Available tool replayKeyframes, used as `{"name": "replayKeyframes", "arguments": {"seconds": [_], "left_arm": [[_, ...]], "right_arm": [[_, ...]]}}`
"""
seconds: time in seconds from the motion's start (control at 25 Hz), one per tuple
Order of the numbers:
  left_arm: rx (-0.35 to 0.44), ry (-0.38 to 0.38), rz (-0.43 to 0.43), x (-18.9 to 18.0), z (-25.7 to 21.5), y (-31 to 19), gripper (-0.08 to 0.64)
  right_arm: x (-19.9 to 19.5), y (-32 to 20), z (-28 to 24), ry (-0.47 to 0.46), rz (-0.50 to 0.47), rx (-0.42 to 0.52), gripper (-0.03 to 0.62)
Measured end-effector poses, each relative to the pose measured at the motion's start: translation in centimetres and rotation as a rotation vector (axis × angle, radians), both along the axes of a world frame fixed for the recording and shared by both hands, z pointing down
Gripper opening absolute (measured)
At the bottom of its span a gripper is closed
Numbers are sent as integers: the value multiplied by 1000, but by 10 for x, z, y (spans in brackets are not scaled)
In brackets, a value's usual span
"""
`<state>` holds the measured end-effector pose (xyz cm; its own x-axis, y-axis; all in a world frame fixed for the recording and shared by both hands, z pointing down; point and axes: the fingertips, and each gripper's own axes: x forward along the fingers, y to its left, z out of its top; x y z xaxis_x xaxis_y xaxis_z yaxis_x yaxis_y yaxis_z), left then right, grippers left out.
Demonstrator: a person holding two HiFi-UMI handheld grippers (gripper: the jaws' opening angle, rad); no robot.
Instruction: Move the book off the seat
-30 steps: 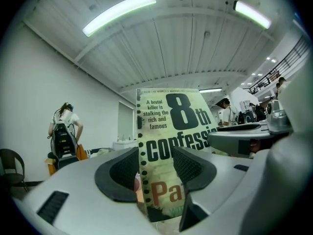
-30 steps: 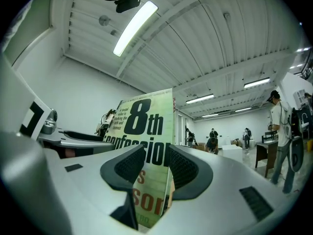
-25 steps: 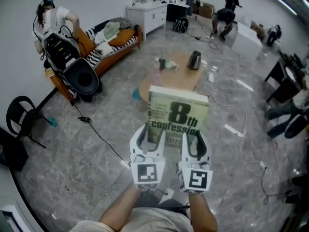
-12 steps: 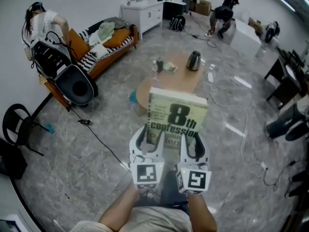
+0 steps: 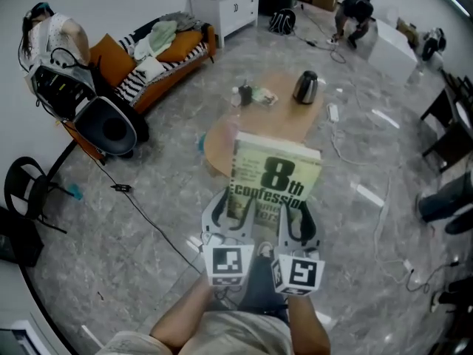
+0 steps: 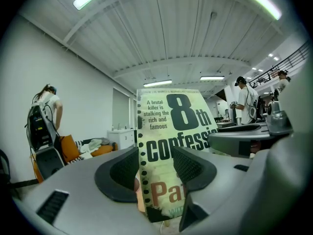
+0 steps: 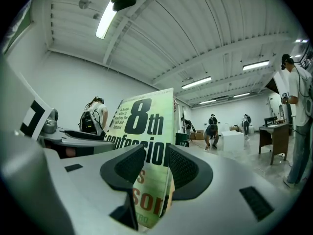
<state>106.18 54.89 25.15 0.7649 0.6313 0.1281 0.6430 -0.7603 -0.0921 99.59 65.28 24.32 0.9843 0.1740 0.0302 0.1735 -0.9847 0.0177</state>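
Both the left gripper (image 5: pixel 230 211) and the right gripper (image 5: pixel 295 217) stay clamped on the lower edge of the book (image 5: pixel 275 177), held upright in mid-air ahead of the person and well clear of any seat. Over the past second the low wooden table (image 5: pixel 284 120) (kettle (image 5: pixel 304 86) on top) has drawn nearer behind it, so a set-down there looks close.

pale green book (image 5: pixel 275 179) with black lettering; orange sofa (image 5: pixel 159 65); grey marbled floor (image 5: pixel 133 257)
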Motion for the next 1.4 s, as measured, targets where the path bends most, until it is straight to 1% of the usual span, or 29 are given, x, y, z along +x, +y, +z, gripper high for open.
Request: {"name": "replayKeyframes", "arguments": {"seconds": [0.16,0.36,0.6,0.76,1.16,1.28,1.4], "left_arm": [[33,-46,-5,37,26,40,227],[69,-111,-10,72,63,91,227],[110,-191,-33,119,119,126,227],[138,-239,-65,145,164,135,227],[185,-365,-130,198,287,141,227],[196,-398,-143,213,325,142,227],[191,-424,-152,227,359,143,227]], "right_arm": [[37,40,27,-53,-7,20,164],[73,91,63,-124,-14,63,164],[124,128,118,-198,-39,113,164],[154,140,165,-247,-64,145,164],[211,149,293,-369,-113,241,164],[228,151,329,-403,-123,252,164],[243,153,362,-440,-144,245,164]]}}
